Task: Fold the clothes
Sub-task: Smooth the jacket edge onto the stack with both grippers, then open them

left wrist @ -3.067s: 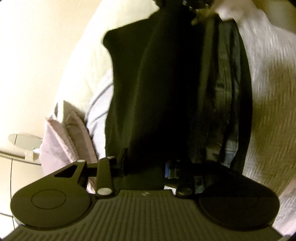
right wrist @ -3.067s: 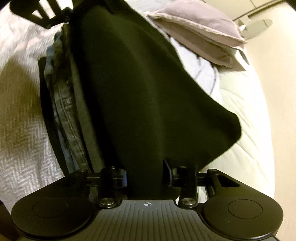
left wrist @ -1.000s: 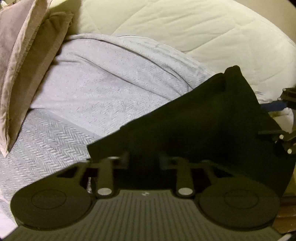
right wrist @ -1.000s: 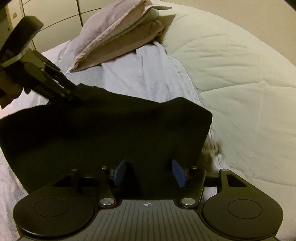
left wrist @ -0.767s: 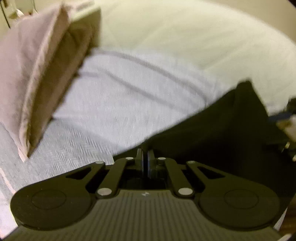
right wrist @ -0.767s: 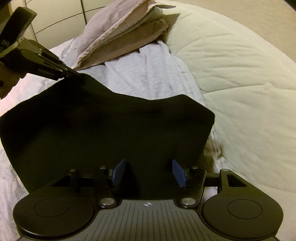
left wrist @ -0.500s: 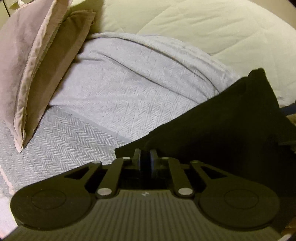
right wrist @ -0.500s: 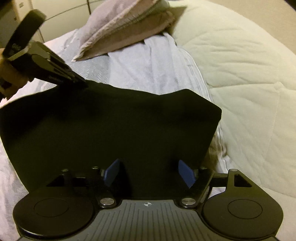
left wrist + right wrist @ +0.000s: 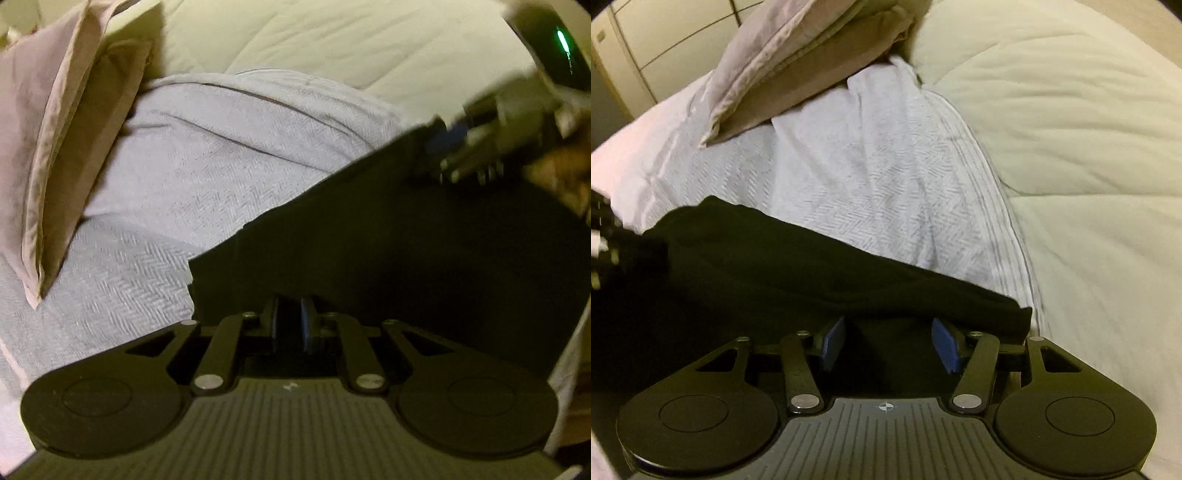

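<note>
The black soft fabric garment (image 9: 812, 280) lies on the grey herringbone bedspread (image 9: 879, 177). The left hand-held gripper (image 9: 290, 325) pinches its corner; the right hand-held gripper (image 9: 886, 343) stands spread over the hem. Clamp squarely, then pull edges level.

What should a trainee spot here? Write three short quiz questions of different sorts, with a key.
1. True or false: the right gripper has its jaws wide apart.
2. What is the black garment spread over? A) grey herringbone blanket B) wooden table C) tiled floor
3. Fill in: the right gripper's pads are ____ in colour.

Key: 1 true; 2 A; 3 blue.
</note>
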A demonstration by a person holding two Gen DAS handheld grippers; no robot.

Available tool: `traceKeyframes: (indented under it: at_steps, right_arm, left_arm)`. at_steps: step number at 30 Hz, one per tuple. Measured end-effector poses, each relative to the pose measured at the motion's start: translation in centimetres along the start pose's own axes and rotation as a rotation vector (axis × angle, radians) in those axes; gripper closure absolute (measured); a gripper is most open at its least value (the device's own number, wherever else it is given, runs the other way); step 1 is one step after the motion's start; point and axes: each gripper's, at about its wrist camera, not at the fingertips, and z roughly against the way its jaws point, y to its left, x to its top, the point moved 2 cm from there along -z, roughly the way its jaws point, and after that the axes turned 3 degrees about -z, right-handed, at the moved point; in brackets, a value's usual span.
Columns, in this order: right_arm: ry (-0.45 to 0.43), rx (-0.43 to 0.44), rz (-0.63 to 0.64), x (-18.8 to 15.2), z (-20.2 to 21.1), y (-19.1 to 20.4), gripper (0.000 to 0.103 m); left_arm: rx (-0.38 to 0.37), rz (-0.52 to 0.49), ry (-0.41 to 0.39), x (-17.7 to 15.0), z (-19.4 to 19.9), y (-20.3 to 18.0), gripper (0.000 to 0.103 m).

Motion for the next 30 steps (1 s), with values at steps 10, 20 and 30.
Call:
traceKeyframes:
  at_steps: [10, 20, 30]
  right_arm:
    - [-0.071, 0.043, -0.011, -4.2, 6.5, 3.0, 0.047]
    - [-0.001, 0.060, 0.006, -11.2, 5.4, 5.3, 0.047]
    - [-0.020, 0.018, -0.042, -14.2, 8.6, 5.9, 0.047]
  left_arm:
    - [-0.012, 0.048, -0.012, -2.5, 5.4, 0.2, 0.092]
    - [-0.030, 0.045, 0.049, -7.3, 5.2, -2.2, 0.094]
    - [-0.003, 0.093, 0.031, -10.1, 7.8, -3.0, 0.094]
